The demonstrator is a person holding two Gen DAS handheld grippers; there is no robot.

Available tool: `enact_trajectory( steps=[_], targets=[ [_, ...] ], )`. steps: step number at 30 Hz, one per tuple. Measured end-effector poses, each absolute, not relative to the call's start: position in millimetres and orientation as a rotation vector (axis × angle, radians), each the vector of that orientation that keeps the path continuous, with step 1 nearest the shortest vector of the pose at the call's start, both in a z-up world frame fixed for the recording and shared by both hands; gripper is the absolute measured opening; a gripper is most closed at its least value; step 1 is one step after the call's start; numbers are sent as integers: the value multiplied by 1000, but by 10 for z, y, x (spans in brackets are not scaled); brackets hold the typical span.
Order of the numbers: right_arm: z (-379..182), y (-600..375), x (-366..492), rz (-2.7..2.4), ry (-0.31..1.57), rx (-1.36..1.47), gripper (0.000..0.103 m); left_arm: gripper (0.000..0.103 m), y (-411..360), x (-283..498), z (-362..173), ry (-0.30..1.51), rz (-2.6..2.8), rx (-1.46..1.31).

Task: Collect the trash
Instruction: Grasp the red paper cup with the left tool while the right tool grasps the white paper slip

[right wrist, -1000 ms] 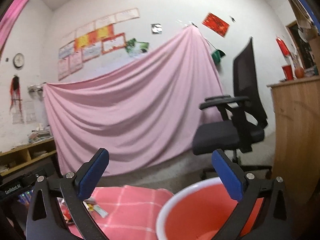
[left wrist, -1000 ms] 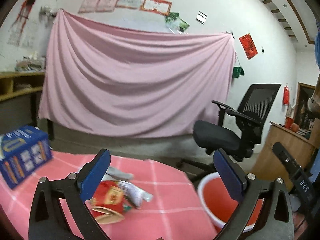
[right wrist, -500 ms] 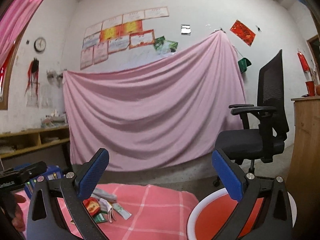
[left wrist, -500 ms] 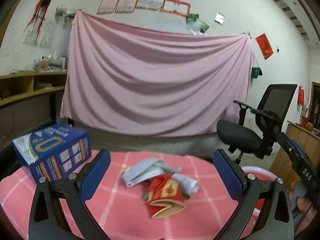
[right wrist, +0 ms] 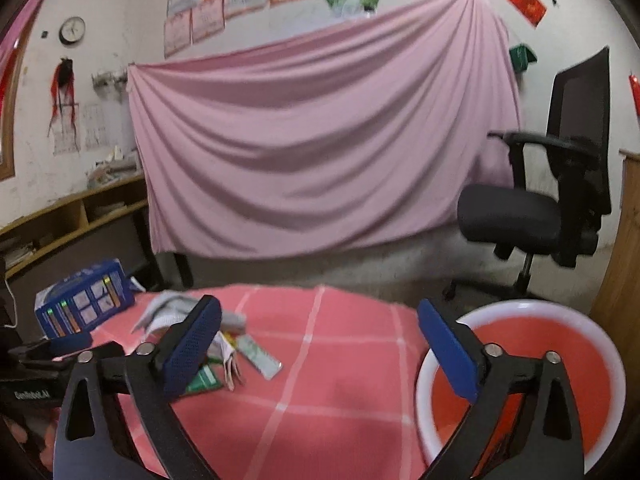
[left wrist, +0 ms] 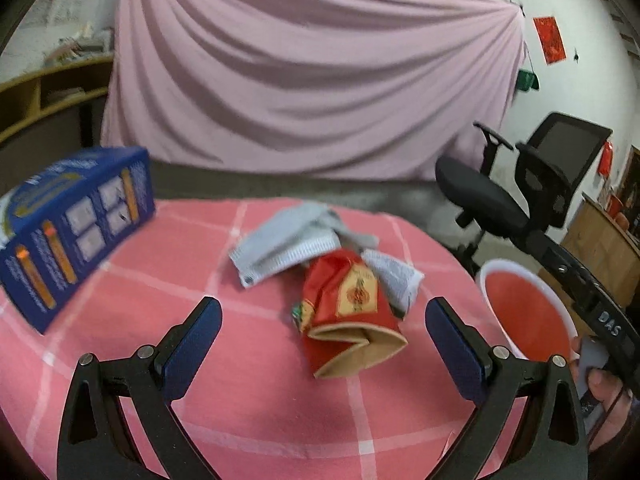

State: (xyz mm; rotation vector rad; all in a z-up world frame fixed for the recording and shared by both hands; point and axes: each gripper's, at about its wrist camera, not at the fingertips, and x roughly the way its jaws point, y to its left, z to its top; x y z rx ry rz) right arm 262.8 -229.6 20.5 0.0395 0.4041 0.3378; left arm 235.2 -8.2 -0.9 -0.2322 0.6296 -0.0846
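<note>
A crushed red paper cup (left wrist: pixel 348 316) lies on its side on the pink checked tablecloth (left wrist: pixel 240 400), with grey-white wrappers (left wrist: pixel 288 244) behind and beside it. My left gripper (left wrist: pixel 323 304) is open and hangs just in front of the cup without touching it. My right gripper (right wrist: pixel 317 302) is open over the cloth (right wrist: pixel 340 360), its jaws closing a little with nothing between them. The trash pile (right wrist: pixel 224 344) with a green packet lies to its left. A red basin with a white rim (right wrist: pixel 520 304) stands at the table's right; the same basin (left wrist: pixel 524 312) shows in the left wrist view.
A blue carton (left wrist: pixel 76 220) stands at the table's left, the same carton (right wrist: pixel 84 300) showing in the right wrist view. A black office chair (right wrist: pixel 540 208) is behind the basin, before a pink sheet (right wrist: pixel 320 140) hung on the wall. A hand (left wrist: pixel 604 392) holds the right gripper.
Both grippers have tipped down toward the table. The left one has come lower and closer to the red cup. The right one has swung left, away from the basin, its jaws slightly narrower.
</note>
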Motion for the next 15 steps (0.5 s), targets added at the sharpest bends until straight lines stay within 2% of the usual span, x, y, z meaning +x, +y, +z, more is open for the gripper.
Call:
enact_trajectory(
  steps=[4, 6, 9, 15],
  targets=[
    [117, -2216, 2692, 339, 467, 10, 94, 89, -85, 2380, 8, 650, -129, -240],
    [97, -2202, 2711, 342, 482, 1, 89, 78, -97, 2416, -13, 672, -147, -240],
    [76, -2215, 2734, 344, 505, 6, 86, 70, -125, 2541, -66, 727, -159, -251],
    [33, -2247, 2821, 353, 552, 31, 86, 70, -203, 2692, -68, 793, -167, -234]
  ],
)
